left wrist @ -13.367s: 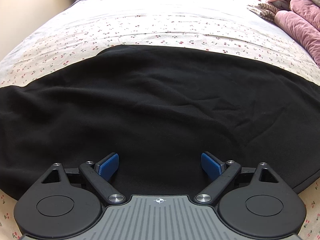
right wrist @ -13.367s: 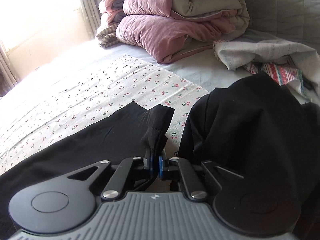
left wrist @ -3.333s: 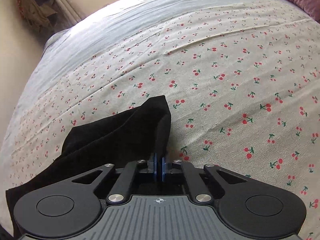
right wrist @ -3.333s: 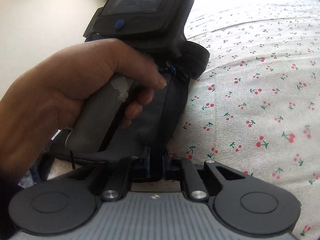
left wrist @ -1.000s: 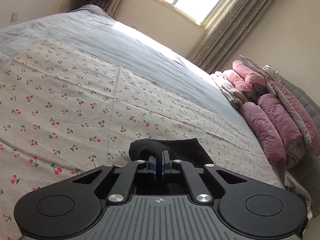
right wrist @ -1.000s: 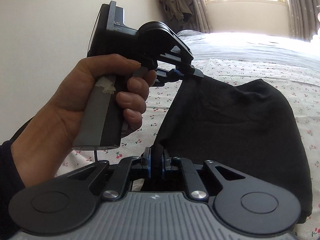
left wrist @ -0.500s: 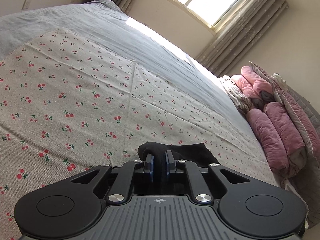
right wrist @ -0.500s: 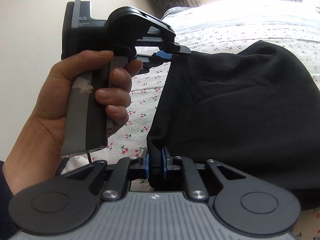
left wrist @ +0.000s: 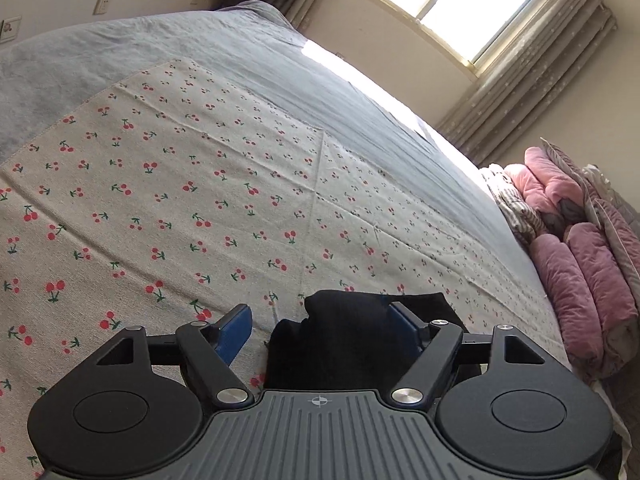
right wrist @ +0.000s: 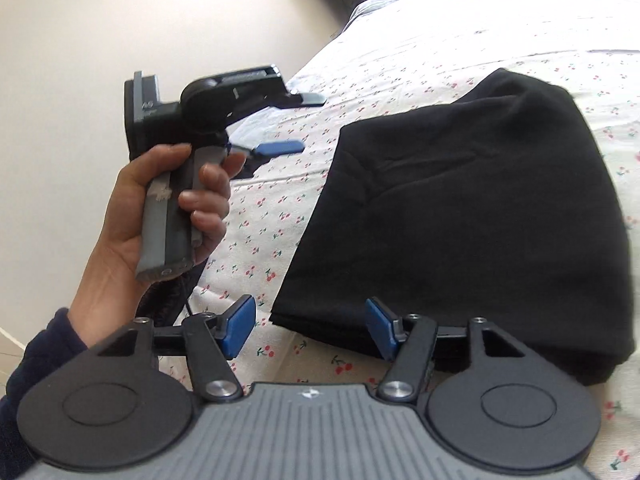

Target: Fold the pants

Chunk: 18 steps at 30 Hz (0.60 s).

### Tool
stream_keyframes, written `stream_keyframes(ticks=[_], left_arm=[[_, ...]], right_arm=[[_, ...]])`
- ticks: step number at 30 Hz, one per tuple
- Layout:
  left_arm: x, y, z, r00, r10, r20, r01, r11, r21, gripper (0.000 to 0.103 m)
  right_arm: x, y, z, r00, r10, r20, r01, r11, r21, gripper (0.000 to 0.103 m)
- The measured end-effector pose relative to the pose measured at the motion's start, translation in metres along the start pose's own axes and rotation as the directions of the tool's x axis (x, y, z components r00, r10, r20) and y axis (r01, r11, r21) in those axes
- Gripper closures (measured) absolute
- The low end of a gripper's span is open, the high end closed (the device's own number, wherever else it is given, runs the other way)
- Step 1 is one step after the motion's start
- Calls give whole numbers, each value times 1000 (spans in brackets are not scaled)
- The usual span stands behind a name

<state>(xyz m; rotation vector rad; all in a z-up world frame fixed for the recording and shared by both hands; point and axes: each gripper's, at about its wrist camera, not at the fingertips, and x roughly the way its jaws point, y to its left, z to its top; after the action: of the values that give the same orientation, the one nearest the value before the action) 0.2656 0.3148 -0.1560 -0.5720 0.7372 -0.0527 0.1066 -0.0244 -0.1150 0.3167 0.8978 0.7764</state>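
Note:
The black pants point(right wrist: 472, 216) lie folded in a compact stack on the cherry-print sheet point(right wrist: 256, 248). My right gripper point(right wrist: 310, 326) is open, its blue pads on either side of the stack's near left corner, holding nothing. My left gripper point(right wrist: 298, 124) is held by a hand up and to the left of the stack, jaws spread, empty. In the left wrist view the left gripper point(left wrist: 322, 332) is open, and a black corner of the pants point(left wrist: 344, 340) shows between its fingers, against the right pad.
The bed has a cherry-print sheet point(left wrist: 192, 208) over a grey-blue cover point(left wrist: 168, 52). Folded pink quilts point(left wrist: 576, 264) are stacked at the right side. A window with curtains point(left wrist: 460, 4) and a wall lie beyond the bed.
Both grippers have opened and let go of the pants. The pants now rest folded on the bed, and the left gripper has drawn away from the stack.

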Motion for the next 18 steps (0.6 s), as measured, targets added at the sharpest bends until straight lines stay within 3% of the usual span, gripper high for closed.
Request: stream_keyframes(ticks=[3,6,8,9,11,12,15,16,17,18], left_arm=[[27,-8,-9,997,26,-73,-24,1000,18,28],[47,3,-7,996,-5,-89,-2,997,-83,29],[54,23,0,995,-91,-39,78,961,-267,29],[59,34,2,993,-119,-12,106,923,-370,29],[71,42,4,993,-114,-35,85,882,-464,28],[74,40,5,994,-107,-34,80,885,-459,28],[77,19,7,998,-55,-13,46,931,-362,33],[76,14,7,999,-48,5,47,942,-332,46],[73,6,8,995,-86,57,98,959,-265,84],[70,2,9,993,-100,63,112,964,-243,88]], right_arm=[[-25,-36,29,989,-103,106,95,992,77,53],[-39,-77,41,962,-254,104,230,953,196,53],[-37,-96,33,947,-315,70,296,934,201,55],[-35,-100,28,947,-319,47,305,933,194,56],[-25,-105,11,951,-310,-3,306,939,156,58],[-24,-101,3,946,-322,26,316,940,132,58],[-22,-83,-6,928,-368,66,365,930,53,58],[-24,-79,-8,925,-375,67,374,927,29,59],[-24,-78,-8,924,-376,67,376,927,17,59],[-24,-78,-8,925,-374,67,374,927,13,59]])
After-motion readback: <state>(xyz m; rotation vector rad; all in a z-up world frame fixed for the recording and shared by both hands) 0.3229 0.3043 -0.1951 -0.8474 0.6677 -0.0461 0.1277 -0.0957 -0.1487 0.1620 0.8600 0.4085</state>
